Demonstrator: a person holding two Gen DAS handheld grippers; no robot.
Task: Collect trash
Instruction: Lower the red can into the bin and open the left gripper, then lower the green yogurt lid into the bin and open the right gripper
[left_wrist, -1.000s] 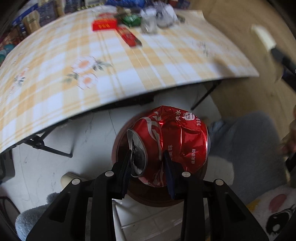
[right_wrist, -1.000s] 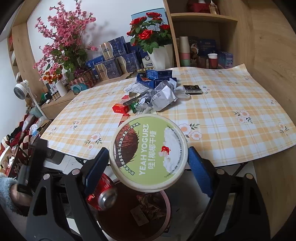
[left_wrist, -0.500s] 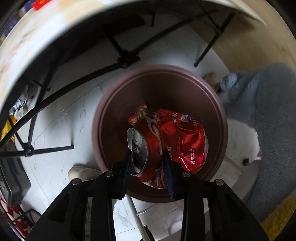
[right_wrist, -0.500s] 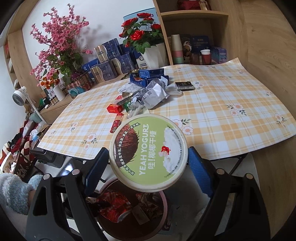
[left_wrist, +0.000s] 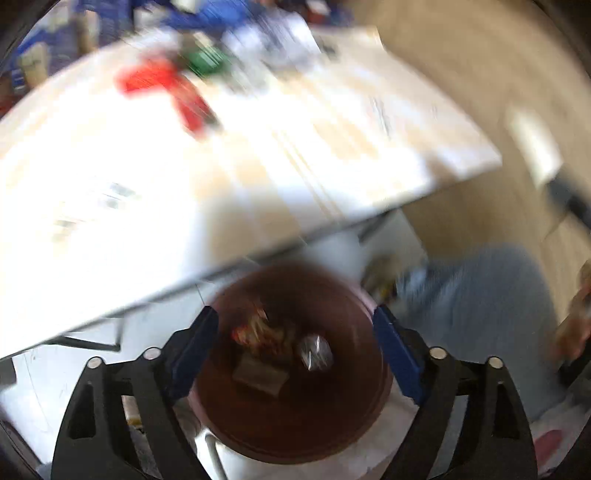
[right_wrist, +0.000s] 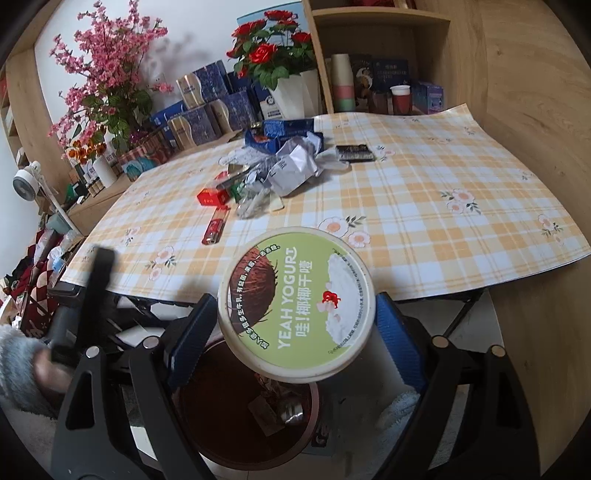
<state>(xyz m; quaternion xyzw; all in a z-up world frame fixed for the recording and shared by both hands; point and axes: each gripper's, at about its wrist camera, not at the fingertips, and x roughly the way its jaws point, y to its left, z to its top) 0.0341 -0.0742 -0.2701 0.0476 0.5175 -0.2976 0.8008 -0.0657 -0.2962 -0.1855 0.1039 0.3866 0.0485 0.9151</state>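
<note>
Rubbish collection looks partly done, judging by how things lie. Below the bench's near edge stands a dark brown bin (right_wrist: 251, 413), and it already holds a few scraps plus what looks like a crushed red can (left_wrist: 255, 332) with its silvery end showing. The left claw (left_wrist: 295, 354) hangs over the bin, its jaws opening with nothing between them; that view is too blurred for finer detail. The right claw (right_wrist: 295, 332) grips a round yogurt tub (right_wrist: 295, 306) by its sides, green lid facing the camera, held above the bin's rim and just off the near edge of the bench (right_wrist: 461, 229); it has not been dropped. Plenty is left, I judge: toward the far edge of the bench lies a heap of crumpled paper (right_wrist: 295, 166) with blue cartons (right_wrist: 284, 129), a red box (right_wrist: 212, 196), a red tube (right_wrist: 216, 230) nearer the left edge, and a dark flat packet (right_wrist: 354, 153) just beside the heap.
</note>
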